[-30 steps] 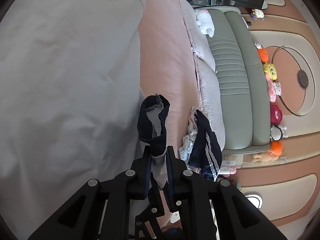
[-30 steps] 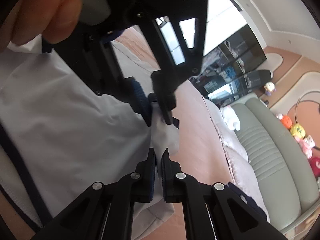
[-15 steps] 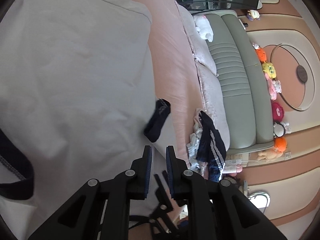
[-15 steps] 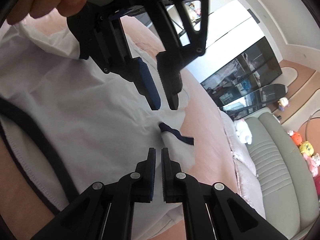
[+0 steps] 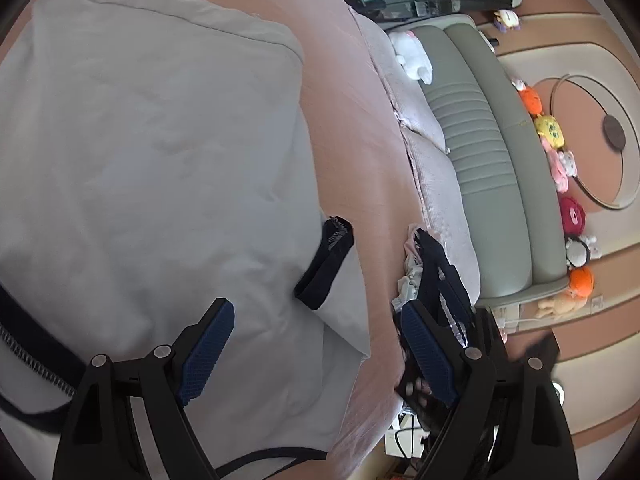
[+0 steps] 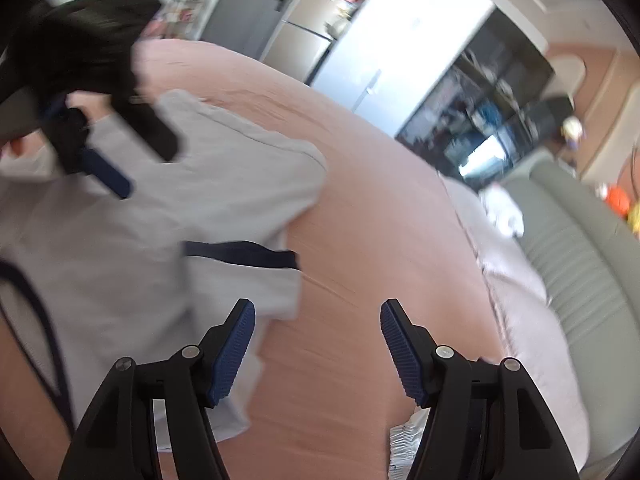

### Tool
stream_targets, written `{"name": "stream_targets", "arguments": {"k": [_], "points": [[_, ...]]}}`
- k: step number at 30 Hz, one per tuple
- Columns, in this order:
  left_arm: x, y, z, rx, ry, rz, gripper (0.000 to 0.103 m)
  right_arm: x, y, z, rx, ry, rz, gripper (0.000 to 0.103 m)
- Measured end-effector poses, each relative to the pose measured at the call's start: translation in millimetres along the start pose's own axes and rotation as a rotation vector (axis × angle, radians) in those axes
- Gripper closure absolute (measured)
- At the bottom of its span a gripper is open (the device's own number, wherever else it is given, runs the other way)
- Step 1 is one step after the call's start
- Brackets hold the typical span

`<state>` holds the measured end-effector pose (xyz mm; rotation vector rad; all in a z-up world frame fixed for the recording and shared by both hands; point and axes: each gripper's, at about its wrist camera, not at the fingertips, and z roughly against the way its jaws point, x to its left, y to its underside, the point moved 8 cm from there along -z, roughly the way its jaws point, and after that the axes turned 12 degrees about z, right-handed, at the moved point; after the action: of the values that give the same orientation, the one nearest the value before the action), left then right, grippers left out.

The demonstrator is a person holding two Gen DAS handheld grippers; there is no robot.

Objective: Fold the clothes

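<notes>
Both tools have let go: the left tool (image 5: 316, 356) and right tool (image 6: 318, 346) gape wide (empty), leaving the white navy-trimmed cotton shirt (image 5: 160, 168) flat on the pink bed (image 6: 380, 208), sleeve (image 6: 244, 276) folded inward.

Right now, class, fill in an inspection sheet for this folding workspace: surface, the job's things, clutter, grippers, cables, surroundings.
Surface: pink bedsheet, smooth.
Job's things: white shirt lies flat on the sheet, its sleeve with the navy cuff folded over the body.
Clutter: heap of clothes at the bed's edge.
Grippers: left gripper open above the shirt; right gripper open, empty, over the sheet.
Cables: white cable beside the bed.
Surroundings: green headboard, row of soft toys, dark cabinet.
</notes>
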<state>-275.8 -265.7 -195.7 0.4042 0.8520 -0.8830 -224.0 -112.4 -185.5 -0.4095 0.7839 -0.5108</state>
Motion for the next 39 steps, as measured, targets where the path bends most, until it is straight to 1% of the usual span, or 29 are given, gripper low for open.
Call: {"name": "stream_targets", "arguments": {"k": [4,5,6,7,8,10,12,14,16,18,20,24,27,30,32,37,38,39], "points": [[-9,-3,-11,0.032,0.033,-0.002,0.017,-23,19,-36,0.073,-0.089,-0.181,0.039],[-12,-4,-15,0.042,0.048,0.001,0.017,-27,24,-46,0.097,-0.1,-0.213,0.043],[-15,-4,-18,0.053,0.064,0.007,0.017,-30,29,-54,0.118,-0.111,-0.247,0.055],[-16,-4,-21,0.066,0.075,0.016,0.017,-33,34,-63,0.139,-0.124,-0.281,0.063],[-17,-4,-25,0.078,0.087,0.025,0.017,-34,37,-69,0.152,-0.154,-0.326,0.071],[-20,-4,-31,0.1,0.107,0.044,0.017,-33,40,-73,0.139,-0.247,-0.413,0.073],[-17,-3,-33,0.099,0.117,0.073,0.017,-30,39,-74,0.108,-0.366,-0.515,0.073],[-13,-1,-34,0.105,0.143,0.115,0.017,-28,39,-74,0.082,-0.474,-0.614,0.073],[-9,2,-36,0.111,0.168,0.158,0.017,-27,40,-76,0.075,-0.567,-0.719,0.072],[-5,4,-38,0.118,0.165,0.18,0.017,-26,43,-82,0.079,-0.657,-0.819,0.072],[0,6,-41,0.127,0.142,0.188,0.017,-23,44,-87,0.074,-0.708,-0.88,0.072],[-1,6,-43,0.12,0.147,0.199,0.017,-13,41,-98,0.066,-0.813,-0.963,0.072],[-6,4,-49,0.126,0.14,0.201,0.017,-4,40,-103,0.053,-0.91,-1.054,0.072],[-12,4,-56,0.135,0.127,0.188,0.017,1,35,-104,0.034,-0.916,-1.039,0.069],[-13,3,-58,0.127,0.12,0.185,0.017,3,32,-104,0.029,-0.908,-1.017,0.068],[-10,2,-61,0.082,0.092,0.184,0.018,9,25,-101,0.013,-0.899,-0.98,0.068],[-9,2,-61,0.07,0.088,0.184,0.021,10,23,-101,0.015,-0.892,-0.968,0.068],[-8,2,-61,0.057,0.083,0.185,0.033,11,22,-101,0.018,-0.885,-0.955,0.068]]}}
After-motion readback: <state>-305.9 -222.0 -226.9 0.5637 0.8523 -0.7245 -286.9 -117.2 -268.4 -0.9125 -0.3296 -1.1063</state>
